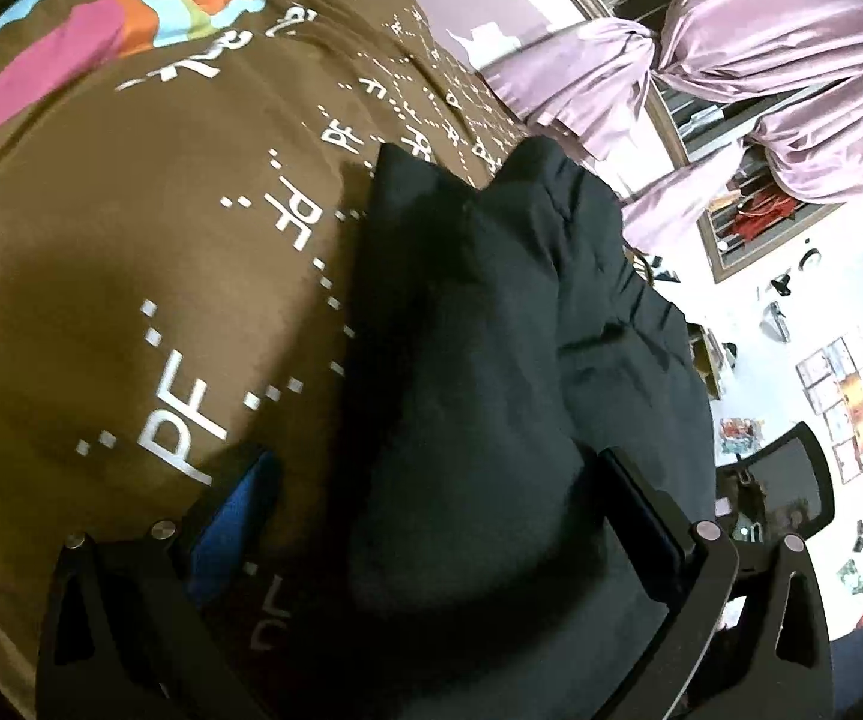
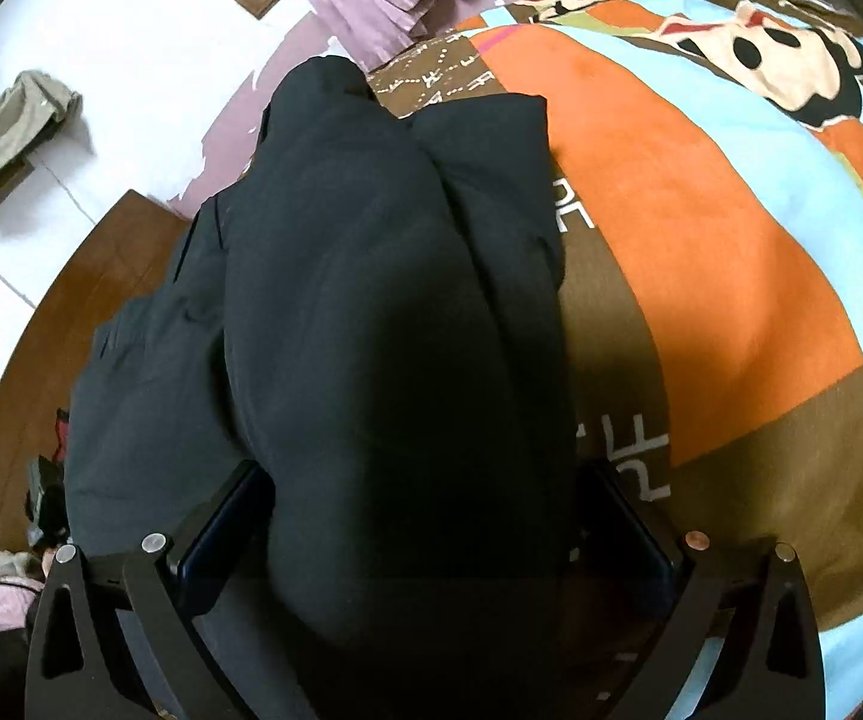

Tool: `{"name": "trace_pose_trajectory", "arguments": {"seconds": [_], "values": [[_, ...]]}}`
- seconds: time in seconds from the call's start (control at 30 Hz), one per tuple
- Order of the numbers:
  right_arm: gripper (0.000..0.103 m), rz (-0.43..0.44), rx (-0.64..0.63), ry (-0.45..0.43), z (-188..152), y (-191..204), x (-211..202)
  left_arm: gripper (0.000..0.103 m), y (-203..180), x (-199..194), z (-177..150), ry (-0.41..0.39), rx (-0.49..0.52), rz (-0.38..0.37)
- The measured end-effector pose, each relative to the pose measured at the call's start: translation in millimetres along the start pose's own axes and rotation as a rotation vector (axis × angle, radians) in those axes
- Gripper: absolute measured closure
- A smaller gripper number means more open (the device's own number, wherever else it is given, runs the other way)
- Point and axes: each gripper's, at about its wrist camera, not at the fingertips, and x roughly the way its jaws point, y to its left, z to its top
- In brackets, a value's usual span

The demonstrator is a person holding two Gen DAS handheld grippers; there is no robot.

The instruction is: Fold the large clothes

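The dark garment (image 1: pixel 491 360) lies on the bed cover (image 1: pixel 131 228), a brown quilt with white letters and a bright cartoon print. In the left wrist view, a thick fold of it bulges up between the fingers of your left hand-held gripper (image 1: pixel 431 516). The fingers stand wide apart, and I cannot tell if they press the cloth or only stand around it. Beyond the garment hang the pink curtains (image 1: pixel 761 60).

In the right wrist view, the dark garment (image 2: pixel 383 300) also fills the gap of your right hand-held gripper (image 2: pixel 425 516), which is wide too; whether it grips, I cannot tell. The garment lies at the edge of the bed cover (image 2: pixel 701 228), next to the wooden bed frame (image 2: pixel 101 276).

I judge a fold is in progress. Move both sides level and together, so the thick cloth does not slide toward the frame, and lay the edge flat on the cover before you let go.
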Motion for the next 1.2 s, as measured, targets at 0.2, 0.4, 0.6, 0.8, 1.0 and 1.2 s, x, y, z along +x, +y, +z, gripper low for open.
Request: {"name": "trace_pose_trajectory", "arguments": {"seconds": [0.2, 0.4, 0.6, 0.8, 1.0, 1.2], "values": [[0.0, 0.037, 0.087, 0.012, -6.5, -0.3, 0.6, 0.001, 0.1, 6.2, 3.6, 0.042, -0.05, -0.07], [0.0, 0.023, 0.123, 0.026, -11.1, 5.1, -1.9, 0.006, -2.9, 4.0, 5.8, 0.064, -0.05, -0.057], [0.033, -0.018, 0.141, 0.0, -16.7, 19.3, -16.4, 0.034, -8.4, -0.2, 0.0, 0.04, -0.047, 0.012], [0.078, -0.043, 0.076, -0.046, -19.6, 41.7, -39.4, 0.075, -52.6, -5.9, -13.7, -0.046, 0.121, 0.062], [0.086, -0.037, -0.035, -0.16, -11.1, 80.7, -67.5, 0.084, -100.7, -16.8, -25.4, -0.137, 0.25, 0.051], [0.087, -0.031, -0.195, -0.257, 13.8, 137.6, -85.4, 0.087, -137.4, -22.2, -20.4, -0.19, 0.298, 0.018]]}}
